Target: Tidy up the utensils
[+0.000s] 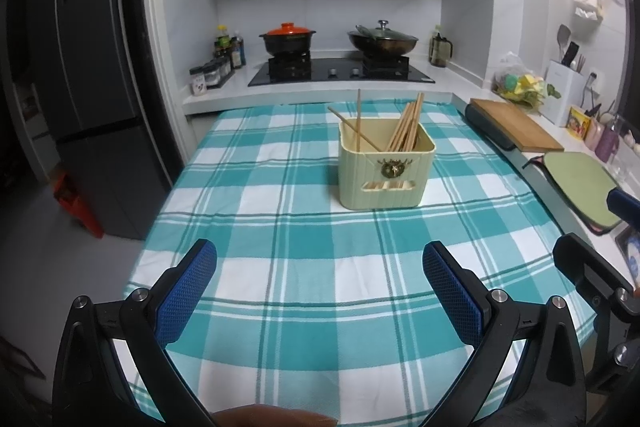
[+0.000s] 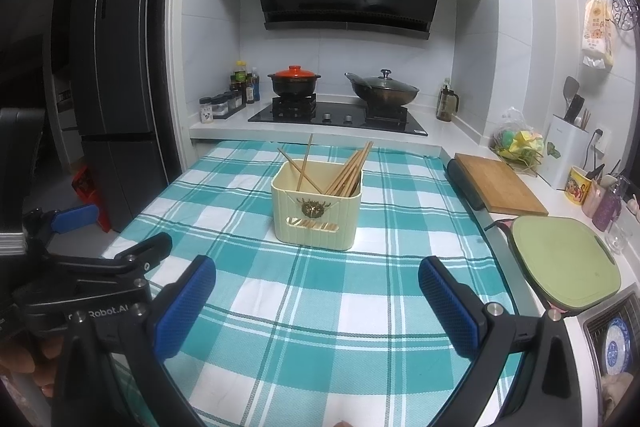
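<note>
A cream plastic utensil box stands on the teal checked tablecloth, towards the far middle. Several wooden chopsticks lean inside it, most bunched at its right, two crossed at its left. The box and chopsticks also show in the right wrist view. My left gripper is open and empty, low over the cloth's near part. My right gripper is open and empty, near the box's front. The left gripper's body shows at the left of the right wrist view.
A gas hob with an orange-lidded pot and a lidded wok lies behind the table. A wooden cutting board and a green board lie on the right counter. A dark fridge stands left.
</note>
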Available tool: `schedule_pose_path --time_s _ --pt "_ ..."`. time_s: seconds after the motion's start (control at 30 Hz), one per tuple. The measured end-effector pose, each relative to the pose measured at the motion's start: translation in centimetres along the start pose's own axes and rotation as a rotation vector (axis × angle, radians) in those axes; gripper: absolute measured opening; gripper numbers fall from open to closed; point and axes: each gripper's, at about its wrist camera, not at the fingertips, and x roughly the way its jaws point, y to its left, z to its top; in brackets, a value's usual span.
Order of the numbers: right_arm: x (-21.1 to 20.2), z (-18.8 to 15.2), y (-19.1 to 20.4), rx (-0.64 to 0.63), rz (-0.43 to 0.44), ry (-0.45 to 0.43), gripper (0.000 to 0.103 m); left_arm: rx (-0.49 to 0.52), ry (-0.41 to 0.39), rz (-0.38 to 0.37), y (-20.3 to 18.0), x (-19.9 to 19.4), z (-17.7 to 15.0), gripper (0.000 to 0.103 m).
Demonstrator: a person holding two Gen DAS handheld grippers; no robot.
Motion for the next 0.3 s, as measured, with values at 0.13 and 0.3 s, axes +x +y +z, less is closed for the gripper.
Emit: schedule_pose_path --time_s 0.13,0.3 --pt "-0.03 -0.07 -0.02 0.001 -0.002 0.001 0.103 -0.011 -0.01 -0.002 0.15 -0.07 -0.15 0.103" --pt "0.0 -0.26 -0.24 0.006 -0.006 0.005 0.103 -0.006 -0.027 0.011 0.22 -0.17 -0.3 0.103"
